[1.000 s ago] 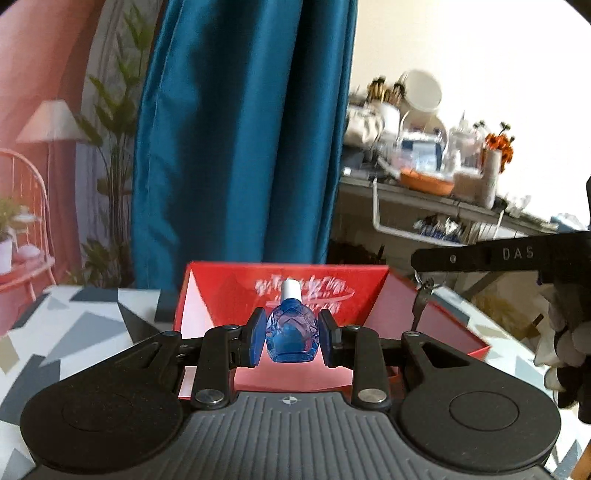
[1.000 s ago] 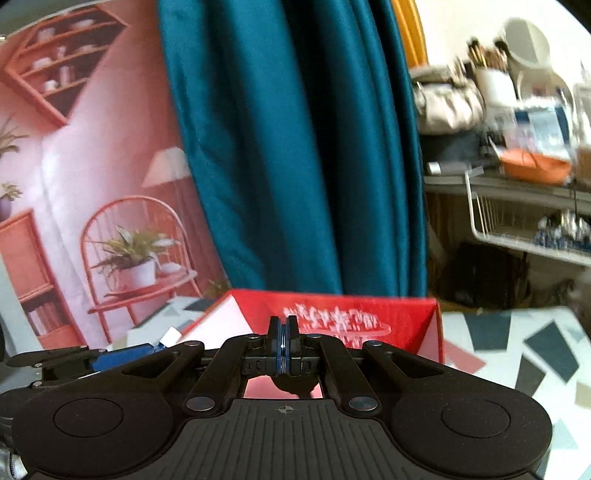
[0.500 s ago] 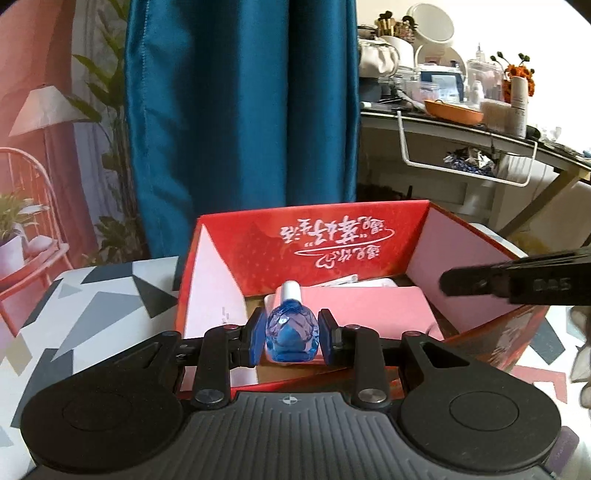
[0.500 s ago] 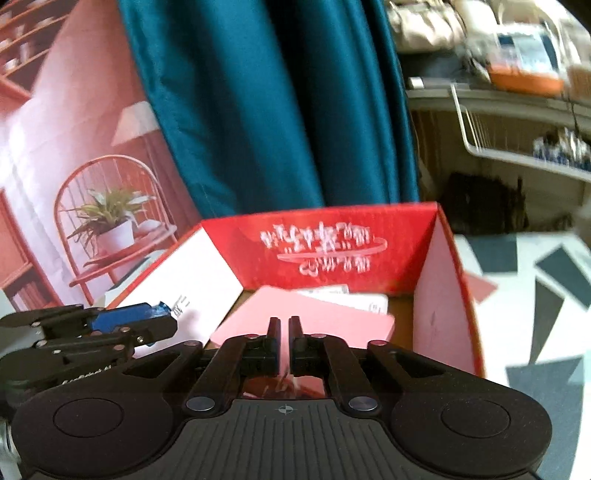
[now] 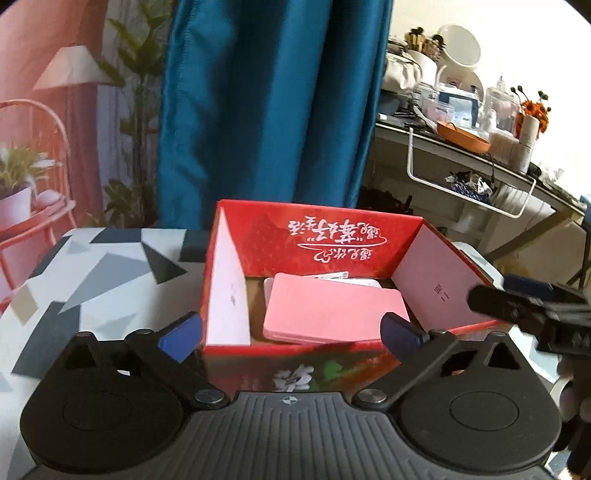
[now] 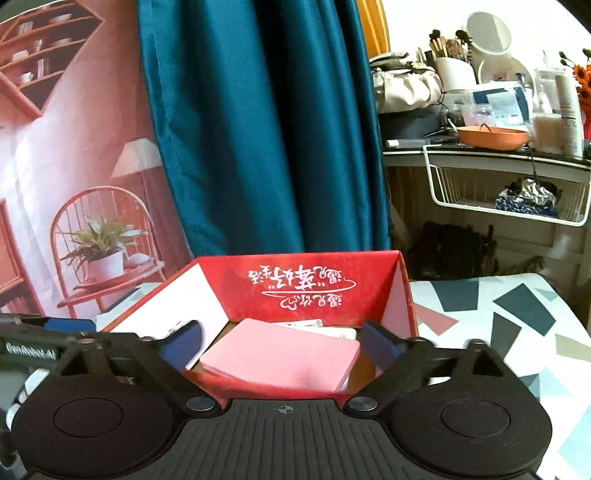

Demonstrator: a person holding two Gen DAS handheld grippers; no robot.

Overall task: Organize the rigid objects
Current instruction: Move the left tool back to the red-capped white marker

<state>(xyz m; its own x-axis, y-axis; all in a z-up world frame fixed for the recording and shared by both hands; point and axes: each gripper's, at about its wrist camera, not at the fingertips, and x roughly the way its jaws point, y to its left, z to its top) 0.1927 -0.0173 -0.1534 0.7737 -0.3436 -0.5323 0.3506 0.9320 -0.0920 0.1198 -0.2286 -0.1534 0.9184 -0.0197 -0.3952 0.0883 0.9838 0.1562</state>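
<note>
Both the left tongs point(image 5: 291, 331) and right tongs point(image 6: 280, 345) have just sprung wide, nothing between them, over the red box point(image 5: 317, 236). The drop looks done, though only a pink card stack point(image 5: 332, 312) shows inside, at the box's 6 o'clock. Next, fetch another item from the worktop point(image 5: 96, 280).

A home room: teal curtain point(image 6: 266, 125), cluttered vanity shelf point(image 6: 487, 151) with makeup brushes point(image 6: 448, 40) and mirror point(image 6: 489, 31)

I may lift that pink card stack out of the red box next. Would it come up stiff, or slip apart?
The pink card stack looks thin and flat, so probably light. Its edge shows layers, so sheets may slide apart. It lies flat in the red box, likely awkward to get under.
</note>
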